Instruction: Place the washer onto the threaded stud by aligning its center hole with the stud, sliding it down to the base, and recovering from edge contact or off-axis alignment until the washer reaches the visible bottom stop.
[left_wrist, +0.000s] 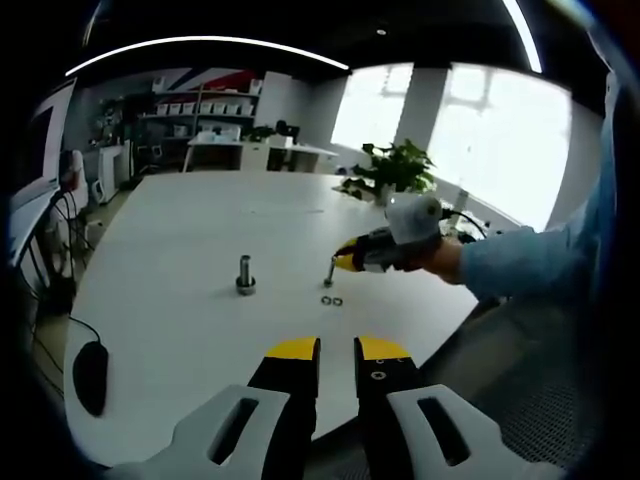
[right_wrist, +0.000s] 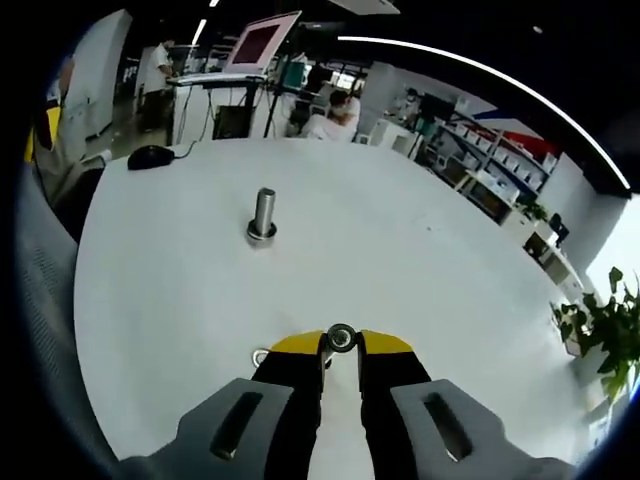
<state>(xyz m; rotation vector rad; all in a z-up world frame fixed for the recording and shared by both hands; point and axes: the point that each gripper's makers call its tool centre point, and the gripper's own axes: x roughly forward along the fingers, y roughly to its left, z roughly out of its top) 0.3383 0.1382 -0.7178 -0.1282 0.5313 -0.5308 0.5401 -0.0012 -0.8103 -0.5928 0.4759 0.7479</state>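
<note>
Tabletop (right_wrist: 420, 260) carrying stud (right_wrist: 263, 215), standing upright mid-surface, no washer riding on it yet.

Right gripper (right_wrist: 341, 342) pinching washer (right_wrist: 341, 338) on edge between nearly closed tips, well short of stud.

Left gripper (left_wrist: 337, 349) hanging over near tabletop edge, jaws slightly apart, gripping nothing.

Spare washers (left_wrist: 331, 299) lying flat on tabletop.

Pick seeming done; carrying, aligning, sliding to base remaining.

Showing no readable writing.
</note>
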